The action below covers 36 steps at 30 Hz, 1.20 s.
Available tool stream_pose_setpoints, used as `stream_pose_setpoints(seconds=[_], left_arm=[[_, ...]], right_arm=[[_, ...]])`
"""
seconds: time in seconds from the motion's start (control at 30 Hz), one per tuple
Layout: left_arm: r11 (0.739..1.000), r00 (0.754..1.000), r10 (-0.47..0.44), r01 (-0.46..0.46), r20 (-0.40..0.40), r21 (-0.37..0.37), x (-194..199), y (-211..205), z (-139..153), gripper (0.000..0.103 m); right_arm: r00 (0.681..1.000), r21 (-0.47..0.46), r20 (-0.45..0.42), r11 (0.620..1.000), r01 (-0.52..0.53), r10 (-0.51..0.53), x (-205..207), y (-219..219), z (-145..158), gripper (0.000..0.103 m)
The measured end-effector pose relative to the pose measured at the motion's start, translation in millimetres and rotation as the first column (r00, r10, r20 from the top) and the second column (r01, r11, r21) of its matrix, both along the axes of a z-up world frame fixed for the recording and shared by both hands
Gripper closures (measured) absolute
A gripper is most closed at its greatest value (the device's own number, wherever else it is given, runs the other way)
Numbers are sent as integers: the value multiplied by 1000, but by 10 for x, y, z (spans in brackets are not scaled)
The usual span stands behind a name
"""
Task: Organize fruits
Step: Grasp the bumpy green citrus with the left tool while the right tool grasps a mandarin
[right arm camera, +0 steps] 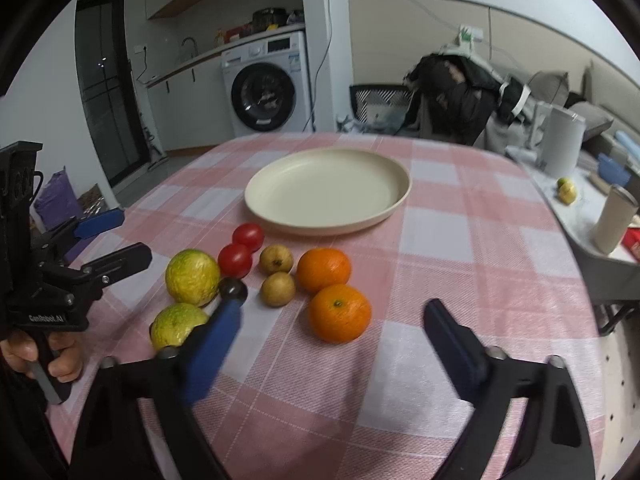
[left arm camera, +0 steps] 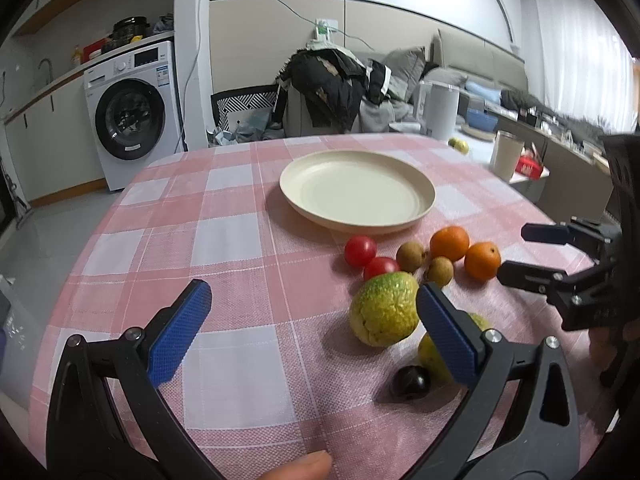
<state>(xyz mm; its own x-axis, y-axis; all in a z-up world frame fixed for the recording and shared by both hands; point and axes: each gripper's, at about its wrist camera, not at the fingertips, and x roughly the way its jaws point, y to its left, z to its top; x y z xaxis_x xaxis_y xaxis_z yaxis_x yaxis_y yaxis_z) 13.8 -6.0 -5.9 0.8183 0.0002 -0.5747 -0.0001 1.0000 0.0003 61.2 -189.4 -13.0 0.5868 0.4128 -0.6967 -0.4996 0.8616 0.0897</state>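
A cream plate (left arm camera: 304,208) (right arm camera: 384,216) sits bare on the pink checked cloth. In front of it lie two tomatoes (left arm camera: 360,251) (right arm camera: 248,236), two brown longans (left arm camera: 410,256) (right arm camera: 276,259), two oranges (left arm camera: 449,243) (right arm camera: 324,270), two green-yellow fruits (left arm camera: 383,309) (right arm camera: 193,277) and a dark round fruit (left arm camera: 410,382) (right arm camera: 233,289). My left gripper (left arm camera: 312,288) (right arm camera: 134,234) is open, left of the fruit, holding nothing. My right gripper (right arm camera: 332,308) (left arm camera: 512,252) is open too. The nearer orange (right arm camera: 339,312) lies in its gap, and neither pad touches it.
The table edge curves away at left and right. A side table at the right holds a cup (left arm camera: 506,154) (right arm camera: 614,220) and a white canister (left arm camera: 440,110). A chair piled with dark clothes (left arm camera: 328,88) stands behind the table, and a washing machine (left arm camera: 136,116) at far left.
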Motion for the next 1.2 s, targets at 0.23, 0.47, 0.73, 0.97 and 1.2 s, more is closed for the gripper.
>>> stream_pose_setpoints(seconds=[0.23, 0.47, 0.73, 0.97, 1.2], left_arm=[[999, 996, -53, 53, -69, -7, 122, -46, -61, 3], [991, 983, -108, 95, -145, -90, 294, -29, -158, 17], [986, 971, -145, 125, -189, -112, 445, -105, -243, 23], [975, 956, -184, 146, -231, -170, 526, -105, -300, 59], [977, 960, -177, 145, -218, -157, 507, -102, -268, 60]], right_arm=[[996, -18, -85, 1000, 20, -22, 160, 15, -128, 16], [986, -42, -165, 999, -2, -5, 297, 123, -257, 27], [980, -23, -200, 1000, -5, 0, 349, 110, -307, 35], [980, -26, -197, 1000, 11, -16, 389, 92, -314, 49], [979, -35, -202, 999, 21, -28, 391, 88, -305, 61]])
